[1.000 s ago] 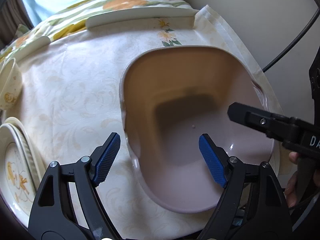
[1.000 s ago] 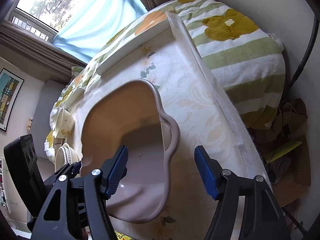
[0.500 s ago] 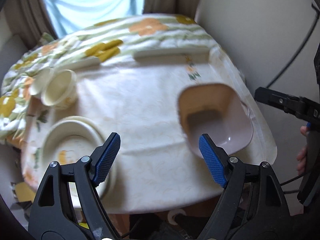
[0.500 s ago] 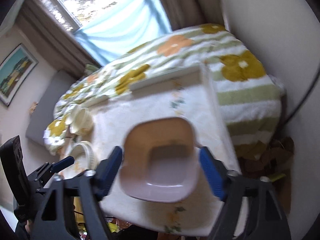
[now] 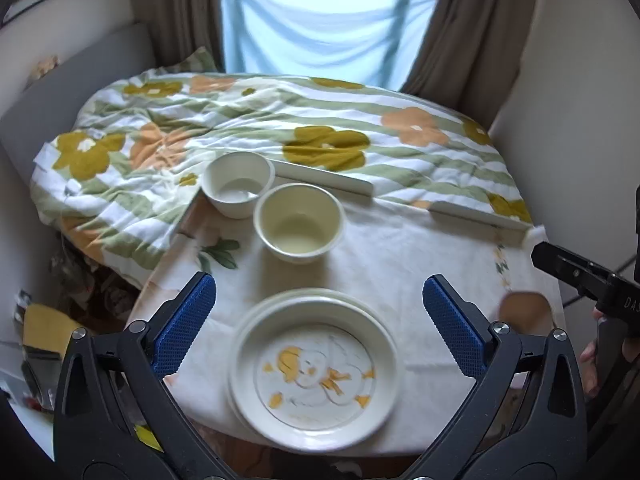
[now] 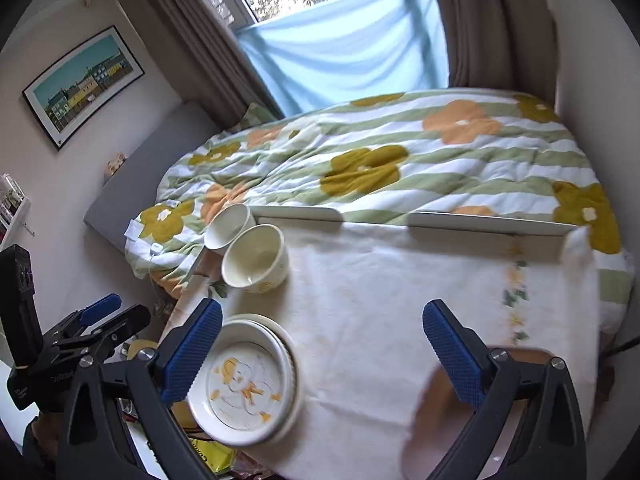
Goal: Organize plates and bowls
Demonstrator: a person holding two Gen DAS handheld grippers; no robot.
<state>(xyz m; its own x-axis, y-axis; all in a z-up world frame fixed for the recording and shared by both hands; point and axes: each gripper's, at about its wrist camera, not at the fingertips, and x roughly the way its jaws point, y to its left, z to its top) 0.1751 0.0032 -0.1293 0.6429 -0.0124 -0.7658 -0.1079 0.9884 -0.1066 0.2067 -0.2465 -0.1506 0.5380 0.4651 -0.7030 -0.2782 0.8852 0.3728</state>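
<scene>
stacked plates (image 5: 316,372) sit near two bowls (image 5: 299,222) on tablecloth (image 5: 400,248). left gripper (image 5: 318,320) spread wide, empty. right gripper (image 6: 322,346) likewise released.

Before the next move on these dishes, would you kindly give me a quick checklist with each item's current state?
1. Left gripper open, empty: ok.
2. Right gripper open, empty: ok.
3. Plate stack sits fully on the tablecloth: ok.
4. Two bowls, cream bowl and white bowl, upright: ok.
5. Pink tub clear of the table edge: cannot tell, blurred and partly hidden.
6. Plate count in stack: cannot tell.
</scene>
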